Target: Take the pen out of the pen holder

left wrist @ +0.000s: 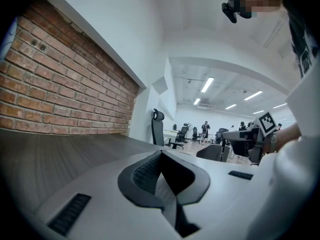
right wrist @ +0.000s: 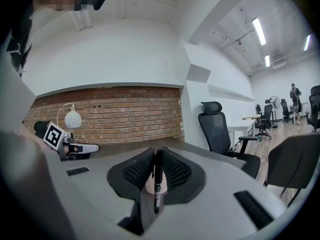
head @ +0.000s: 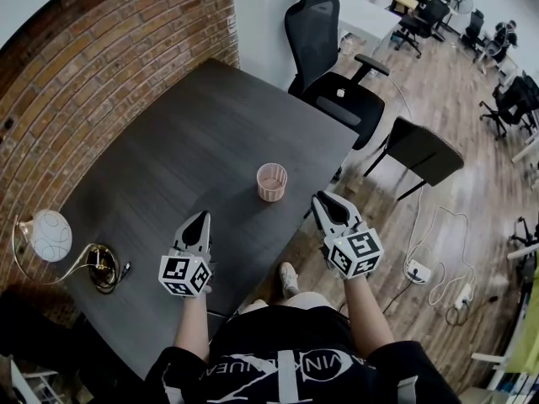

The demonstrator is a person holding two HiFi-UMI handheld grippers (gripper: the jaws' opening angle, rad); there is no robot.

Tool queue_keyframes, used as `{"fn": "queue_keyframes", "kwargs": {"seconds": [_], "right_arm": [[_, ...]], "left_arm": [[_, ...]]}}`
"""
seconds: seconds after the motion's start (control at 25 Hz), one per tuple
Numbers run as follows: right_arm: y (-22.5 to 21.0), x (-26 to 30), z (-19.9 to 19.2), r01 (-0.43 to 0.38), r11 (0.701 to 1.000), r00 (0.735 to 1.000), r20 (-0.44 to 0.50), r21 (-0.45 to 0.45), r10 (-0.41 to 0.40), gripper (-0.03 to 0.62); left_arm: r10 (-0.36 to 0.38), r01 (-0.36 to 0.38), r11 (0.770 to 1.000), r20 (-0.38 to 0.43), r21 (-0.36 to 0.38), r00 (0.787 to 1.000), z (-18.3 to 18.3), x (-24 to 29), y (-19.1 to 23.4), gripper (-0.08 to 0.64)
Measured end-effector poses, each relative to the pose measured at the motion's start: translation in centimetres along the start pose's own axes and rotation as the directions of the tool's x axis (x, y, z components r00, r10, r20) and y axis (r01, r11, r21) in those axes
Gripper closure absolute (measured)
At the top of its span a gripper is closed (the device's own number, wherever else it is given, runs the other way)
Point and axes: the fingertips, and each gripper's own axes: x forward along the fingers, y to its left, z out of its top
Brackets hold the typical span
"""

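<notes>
From where I stand, the pulling-out looks done. The pen (right wrist: 157, 180) is gripped upright between the closed jaws of the right gripper (right wrist: 156, 157), its lower end hanging free below the pads. It no longer sits in the pen holder (head: 272, 182). That pink cup stands on the dark table (head: 194, 133), close to the tabletop's right edge and about midway along it. It looks empty, though from the head view I can't see all the way into it.

What's left, I'd judge, is to carry the pen clear and lay it down on a bare part of the tabletop. That calls for a steady hold, since the pen is thin and pinched partway along its barrel, so it could swing or slip if the wrist tips. The gripper also needs to keep away from the cup, which would knock over easily.

The right gripper (head: 323, 202) is held out just past the tabletop's right edge, over the floor, pointing nearly level towards the cup. The left gripper (head: 200, 218) hovers over the tabletop near its near edge, also about level. Its jaws are closed together with nothing between them, well apart from the cup. Both forearms reach straight out from the body.
</notes>
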Motion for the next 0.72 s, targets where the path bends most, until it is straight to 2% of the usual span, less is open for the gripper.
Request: {"fn": "queue_keyframes", "kwargs": {"seconds": [0.72], "right_arm": [[0.3,-1.4,-0.2,-0.003,1.0,1.0,0.009,0.015,0.003,0.531]], "left_arm": [[-0.002,0.002,1.0,0.001,-0.004,1.0,0.0,-0.7,-0.6,0.548]]}}
